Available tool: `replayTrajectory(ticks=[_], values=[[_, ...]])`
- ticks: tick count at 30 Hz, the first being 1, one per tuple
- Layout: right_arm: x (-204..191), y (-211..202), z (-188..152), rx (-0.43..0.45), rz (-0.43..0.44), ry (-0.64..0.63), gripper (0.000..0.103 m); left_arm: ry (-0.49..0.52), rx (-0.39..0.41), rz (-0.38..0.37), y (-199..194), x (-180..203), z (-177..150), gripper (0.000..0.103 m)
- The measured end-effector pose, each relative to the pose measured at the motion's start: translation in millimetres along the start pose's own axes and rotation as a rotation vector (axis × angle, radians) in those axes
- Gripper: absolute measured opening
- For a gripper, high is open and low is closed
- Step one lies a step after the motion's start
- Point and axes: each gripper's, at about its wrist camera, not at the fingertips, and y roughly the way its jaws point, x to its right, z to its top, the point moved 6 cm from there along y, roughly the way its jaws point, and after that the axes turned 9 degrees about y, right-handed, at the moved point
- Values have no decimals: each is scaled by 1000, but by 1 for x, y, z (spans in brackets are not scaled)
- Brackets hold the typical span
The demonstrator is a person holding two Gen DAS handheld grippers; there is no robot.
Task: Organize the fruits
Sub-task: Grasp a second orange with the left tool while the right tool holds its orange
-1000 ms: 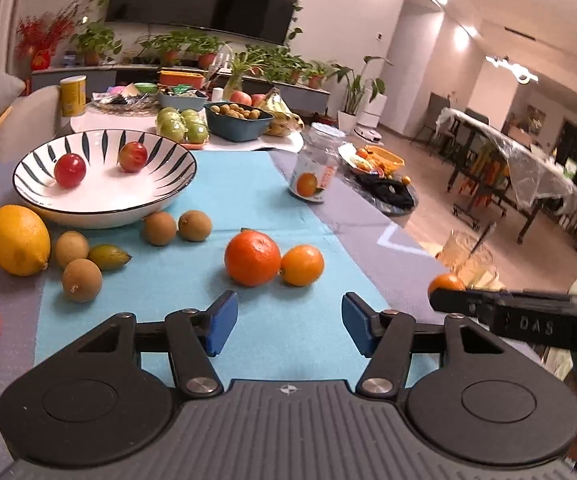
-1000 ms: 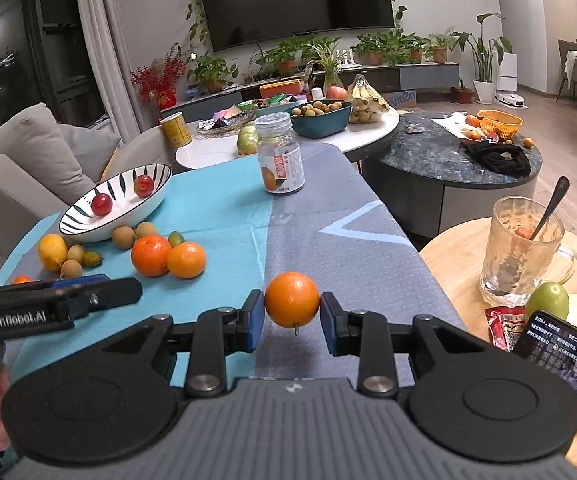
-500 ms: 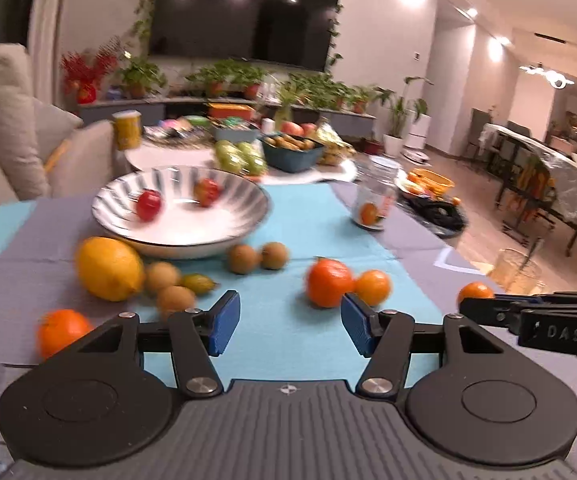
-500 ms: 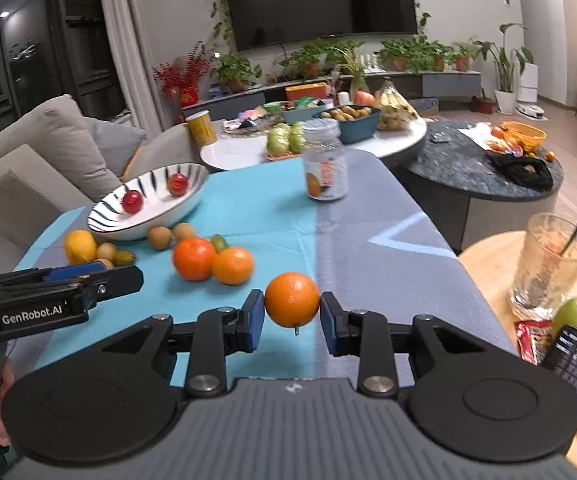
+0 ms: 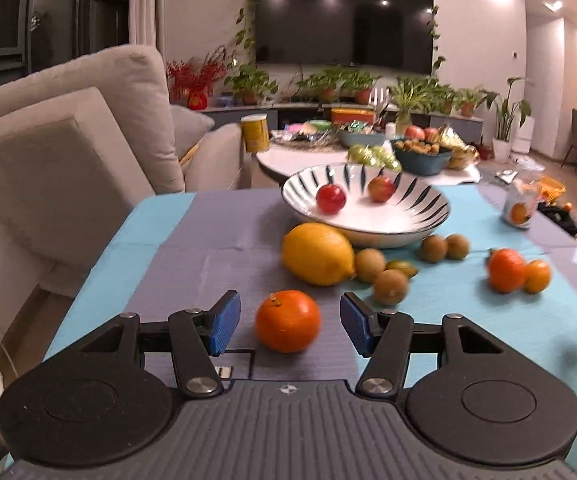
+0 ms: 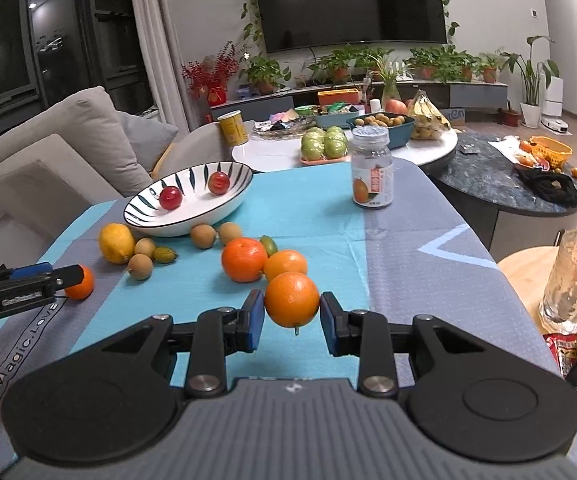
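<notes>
Tabletop striped bowl (image 6: 187, 196) with two red fruits (image 6: 170, 197).

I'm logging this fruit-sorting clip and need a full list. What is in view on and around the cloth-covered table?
Bowl: one, white with dark stripes, far left of the cloth.
Red fruits: two, inside the bowl.
Lemon: one, yellow, in front of the bowl.
Small brown fruits: four, beside the bowl and lemon.
Small green fruits: two, among the brown ones and oranges.
Loose oranges: two touching mid-cloth, one between the left gripper's open fingers.
Held orange: one, clamped in the right gripper.
Jar: one, clear with an orange label, far end.
Glass mug: one, side table at right.
Left gripper: open.
Right gripper: shut on the orange.
</notes>
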Motion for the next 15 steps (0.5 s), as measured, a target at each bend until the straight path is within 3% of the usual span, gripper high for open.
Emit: replayTrajectory(ticks=[3, 6, 15], values=[[-5, 0, 1, 2, 6, -7, 61, 17, -22, -7, 11, 1, -1, 53], [-8, 1, 1, 4, 2, -18, 61, 10, -46, -19, 18, 4, -2, 41], [-16, 7, 2, -4, 11, -35, 61, 7, -1, -62, 9, 5, 0, 37]])
